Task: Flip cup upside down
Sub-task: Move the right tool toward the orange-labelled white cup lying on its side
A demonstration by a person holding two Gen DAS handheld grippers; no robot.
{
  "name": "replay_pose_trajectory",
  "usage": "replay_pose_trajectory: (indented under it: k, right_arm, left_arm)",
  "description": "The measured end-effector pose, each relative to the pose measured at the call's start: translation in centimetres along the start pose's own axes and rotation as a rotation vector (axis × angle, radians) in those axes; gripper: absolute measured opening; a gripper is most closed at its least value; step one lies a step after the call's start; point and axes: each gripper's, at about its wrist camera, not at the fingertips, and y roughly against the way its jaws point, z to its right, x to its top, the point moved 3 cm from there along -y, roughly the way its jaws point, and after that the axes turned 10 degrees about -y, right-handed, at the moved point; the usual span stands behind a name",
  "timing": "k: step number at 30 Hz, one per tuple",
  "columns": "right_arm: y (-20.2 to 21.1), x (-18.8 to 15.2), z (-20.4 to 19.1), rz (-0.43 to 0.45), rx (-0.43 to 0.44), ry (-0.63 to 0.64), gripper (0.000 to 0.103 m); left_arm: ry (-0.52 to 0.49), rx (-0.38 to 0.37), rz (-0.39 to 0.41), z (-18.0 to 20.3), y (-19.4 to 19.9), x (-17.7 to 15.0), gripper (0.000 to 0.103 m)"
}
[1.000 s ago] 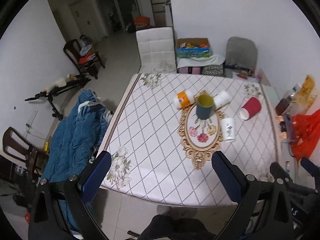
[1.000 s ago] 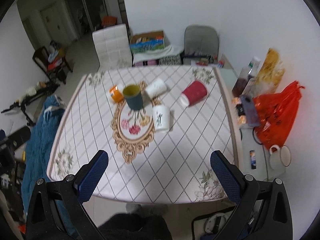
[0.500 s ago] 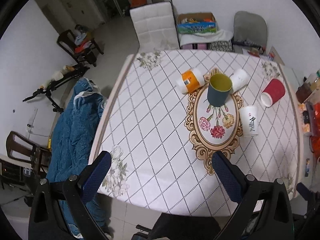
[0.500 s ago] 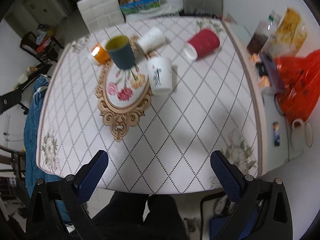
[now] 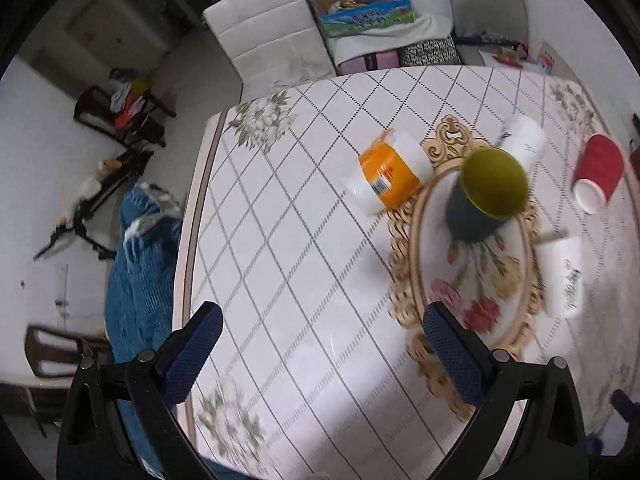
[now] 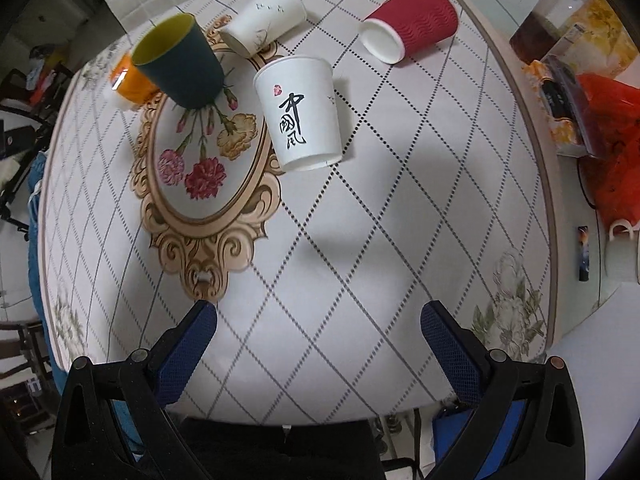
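A dark teal cup (image 5: pixel 482 200) with a yellow-green inside stands upright, mouth up, at the far end of the oval flower mat (image 5: pixel 436 264); it also shows in the right wrist view (image 6: pixel 180 64). A white cup with black characters (image 6: pixel 300 112) stands on its rim beside the mat. A red ribbed cup (image 6: pixel 412 24), a white cup (image 6: pixel 264 18) and an orange cup (image 5: pixel 386 174) lie on their sides. My left gripper (image 5: pixel 320 354) is open and empty above the table's near part. My right gripper (image 6: pixel 320 354) is open and empty, short of the cups.
The table (image 6: pixel 380 240) has a diamond-patterned cloth. An orange plastic bag (image 6: pixel 612 148), bottles and boxes crowd its right side. A white chair (image 5: pixel 268 36) stands at the far end. A blue garment (image 5: pixel 140 272) hangs at the left edge.
Both grippers have moved forward and down toward the table, so the cups look larger and closer. The cups have not moved. Both grippers stay open.
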Motion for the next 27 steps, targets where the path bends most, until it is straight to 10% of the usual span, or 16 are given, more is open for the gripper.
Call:
replay_pose_trajectory:
  k: [27]
  right_arm:
    - [-5.9,4.2,-8.6,-0.13,-0.05,-0.045,0.103]
  left_arm:
    - [-0.641,-0.026,0.013,3.6,-10.8,11.6,0.102]
